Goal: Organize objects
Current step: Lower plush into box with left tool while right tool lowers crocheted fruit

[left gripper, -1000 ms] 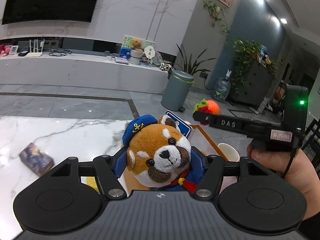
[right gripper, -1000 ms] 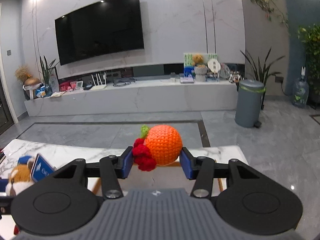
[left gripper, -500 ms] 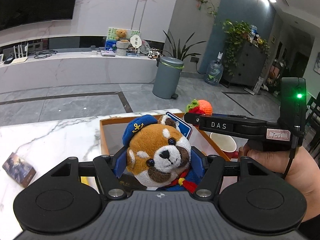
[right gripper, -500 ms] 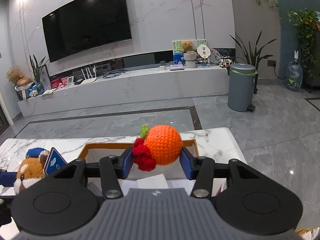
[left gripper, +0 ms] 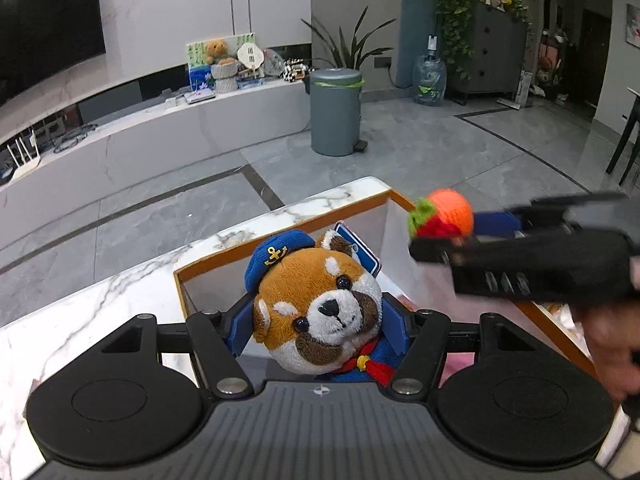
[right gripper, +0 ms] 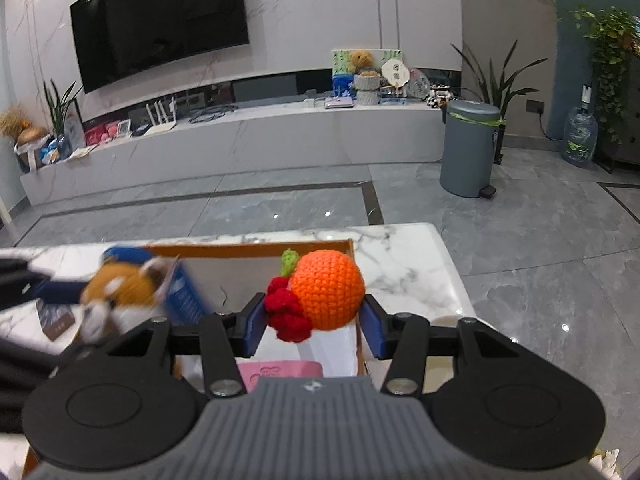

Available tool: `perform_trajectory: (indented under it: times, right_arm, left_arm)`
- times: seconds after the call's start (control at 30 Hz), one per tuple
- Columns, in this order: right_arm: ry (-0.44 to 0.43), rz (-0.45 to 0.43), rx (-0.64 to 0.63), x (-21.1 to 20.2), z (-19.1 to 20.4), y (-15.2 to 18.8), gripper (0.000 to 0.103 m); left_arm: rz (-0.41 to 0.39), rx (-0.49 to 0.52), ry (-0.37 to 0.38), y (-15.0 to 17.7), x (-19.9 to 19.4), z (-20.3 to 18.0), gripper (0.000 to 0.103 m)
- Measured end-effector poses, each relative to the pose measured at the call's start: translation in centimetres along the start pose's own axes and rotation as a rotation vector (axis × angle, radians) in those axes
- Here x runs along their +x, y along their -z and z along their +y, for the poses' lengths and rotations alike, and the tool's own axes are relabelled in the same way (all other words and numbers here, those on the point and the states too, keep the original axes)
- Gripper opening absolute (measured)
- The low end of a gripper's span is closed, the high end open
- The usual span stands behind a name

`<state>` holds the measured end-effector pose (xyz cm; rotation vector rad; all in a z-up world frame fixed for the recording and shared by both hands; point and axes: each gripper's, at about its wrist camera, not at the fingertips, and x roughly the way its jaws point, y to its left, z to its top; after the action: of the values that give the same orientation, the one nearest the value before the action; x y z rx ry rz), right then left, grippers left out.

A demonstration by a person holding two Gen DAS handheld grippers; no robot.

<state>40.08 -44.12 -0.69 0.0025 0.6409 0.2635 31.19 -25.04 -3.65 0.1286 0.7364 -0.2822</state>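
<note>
Over the box point(left gripper: 280, 236), which sits at the far right corner of the marble table point(left gripper: 120, 292), both grippers hang with a toy each. The left gripper point(left gripper: 318, 326) is clamped on a red panda plush point(left gripper: 320, 312): its blue pads point(left gripper: 240, 328) press the plush from both sides at the head, which faces the camera and wears a blue cap with a gold anchor. A blue tag point(left gripper: 360, 250) sticks up behind the plush's ear. The plush is held above the box's near left part, clear of the orange rim.

The right gripper point(right gripper: 314, 322) is clamped on a crocheted orange point(right gripper: 326, 288) with red berries and a green leaf on its left side; the pads point(right gripper: 254, 330) pinch it from left and right. It hangs above the box's far right corner, inside the rim. In the left wrist view this gripper point(left gripper: 444, 240) comes in from the right, blurred, with a hand point(left gripper: 608, 340) on its grip.

Inside the box, a pink item point(right gripper: 280, 372) lies near the right gripper, partly hidden. A small dark card point(right gripper: 56, 316) lies on the table left of the box. Beyond the table stand a grey bin point(right gripper: 470, 148) on the floor and a TV point(right gripper: 160, 16) on the wall.
</note>
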Motion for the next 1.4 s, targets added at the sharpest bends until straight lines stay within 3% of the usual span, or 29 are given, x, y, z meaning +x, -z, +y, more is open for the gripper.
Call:
perform_trajectory:
  times: [0.1,0.17,0.23,0.33,0.5,0.73,0.9,1.13,1.4]
  right_arm:
    - [-0.01,0.02,-0.022,0.4,0.3,0.3,0.052]
    - [-0.014,0.025,-0.011,0.6,0.4,0.4,0.052]
    - [-0.017,0.04,-0.023,0.9,0.6,0.7,0.052]
    - [-0.014,0.056,-0.042,1.4,0.9,0.9,0.052]
    - [-0.025,0.077,-0.074,2.0,1.7,1.3,0.052]
    - [-0.014,0.124,-0.133,2.9,2.4,1.9,0.052]
    - [-0.008,0.142,-0.164,3.2,2.7,2.1,0.053]
    - [0.012,0.146,-0.183,3.2,3.0,2.2,0.056]
    - [-0.01,0.124,-0.148,2.4,2.5,2.1,0.067]
  left_arm:
    - [0.004,-0.069,0.005,-0.3,0.7,0.7,0.074]
    - [0.003,-0.183,0.029,-0.2,1.1,2.1,0.074]
    - [-0.003,-0.239,0.007,-0.2,1.7,3.0,0.074]
    - [-0.011,-0.188,-0.065,-0.1,2.5,3.1,0.074]
    - [0.028,-0.155,-0.067,0.2,3.3,2.6,0.074]
    - [0.194,-0.08,-0.145,0.1,5.0,1.0,0.073]
    - [0.326,-0.03,-0.155,-0.8,6.0,0.2,0.074]
    - [0.3,0.004,-0.183,0.2,5.9,-0.3,0.079]
    - [0.166,-0.004,-0.196,0.4,3.6,-0.1,0.084]
